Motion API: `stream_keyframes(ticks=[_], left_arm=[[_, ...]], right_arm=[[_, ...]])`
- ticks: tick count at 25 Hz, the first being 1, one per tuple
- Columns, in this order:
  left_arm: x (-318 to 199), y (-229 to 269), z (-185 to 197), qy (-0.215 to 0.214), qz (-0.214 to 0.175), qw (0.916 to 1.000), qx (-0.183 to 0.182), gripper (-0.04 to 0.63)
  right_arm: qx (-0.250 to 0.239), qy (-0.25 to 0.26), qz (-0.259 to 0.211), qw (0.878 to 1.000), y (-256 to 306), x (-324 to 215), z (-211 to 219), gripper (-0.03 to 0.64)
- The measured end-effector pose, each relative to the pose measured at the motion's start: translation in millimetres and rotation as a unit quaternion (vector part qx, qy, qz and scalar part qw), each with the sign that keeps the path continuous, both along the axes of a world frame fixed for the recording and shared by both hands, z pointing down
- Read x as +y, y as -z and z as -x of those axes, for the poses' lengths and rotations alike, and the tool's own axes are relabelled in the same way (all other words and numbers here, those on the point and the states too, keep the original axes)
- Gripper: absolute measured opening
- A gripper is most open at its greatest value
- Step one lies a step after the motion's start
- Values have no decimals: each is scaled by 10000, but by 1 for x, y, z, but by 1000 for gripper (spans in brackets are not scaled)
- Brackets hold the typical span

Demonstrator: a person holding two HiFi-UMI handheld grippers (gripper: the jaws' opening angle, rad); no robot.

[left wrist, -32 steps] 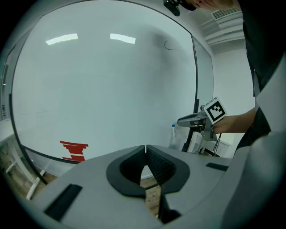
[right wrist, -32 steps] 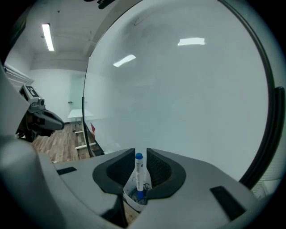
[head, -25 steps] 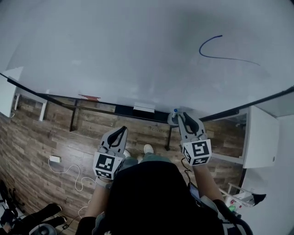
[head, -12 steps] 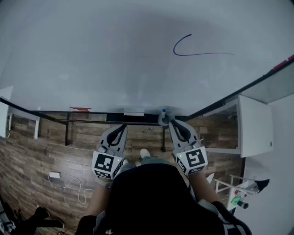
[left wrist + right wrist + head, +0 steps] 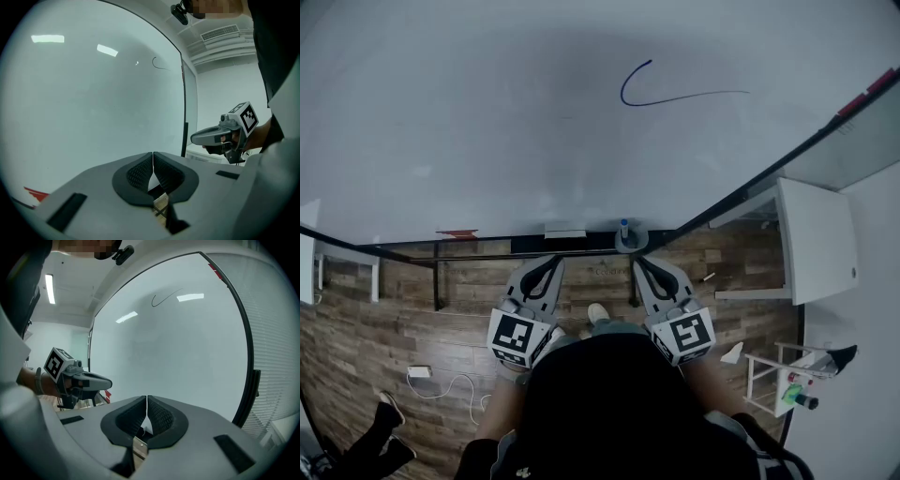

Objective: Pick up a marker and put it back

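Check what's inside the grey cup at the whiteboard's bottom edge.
A marker with a blue cap stands upright in the grey cup. Only its top shows; the cup's wall covers the rest, and whether anything else sits inside cannot be told.

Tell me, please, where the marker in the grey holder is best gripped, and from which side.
Probably the blue-capped upper end of the marker, the only part rising out of the holder. Come from the room side, because the whiteboard stands right behind it.
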State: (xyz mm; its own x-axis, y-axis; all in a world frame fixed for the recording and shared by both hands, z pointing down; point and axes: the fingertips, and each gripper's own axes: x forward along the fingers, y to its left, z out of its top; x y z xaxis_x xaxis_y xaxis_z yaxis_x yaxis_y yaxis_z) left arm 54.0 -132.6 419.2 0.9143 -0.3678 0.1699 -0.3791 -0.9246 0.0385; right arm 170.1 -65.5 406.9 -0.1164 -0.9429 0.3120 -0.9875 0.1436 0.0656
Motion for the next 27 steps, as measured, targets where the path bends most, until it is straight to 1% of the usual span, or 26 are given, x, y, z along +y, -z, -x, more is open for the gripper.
stream_keyframes(ticks=[7, 10, 12, 27], left_arm=[[4, -3, -4, -90, 32, 9999, -54, 21], [5, -1, -4, -109, 12, 9999, 16, 21], [6, 1, -4, -107, -3, 9999, 56, 21], [12, -2, 2, 1, -6, 10000, -39, 21]], right_arm=[[40, 6, 144, 9999, -8, 5, 5, 32], [27, -26, 135, 9999, -8, 5, 3, 32], [27, -38, 139, 9999, -8, 5, 2, 32], [-9, -93, 165, 9998, -11, 8, -6, 32]])
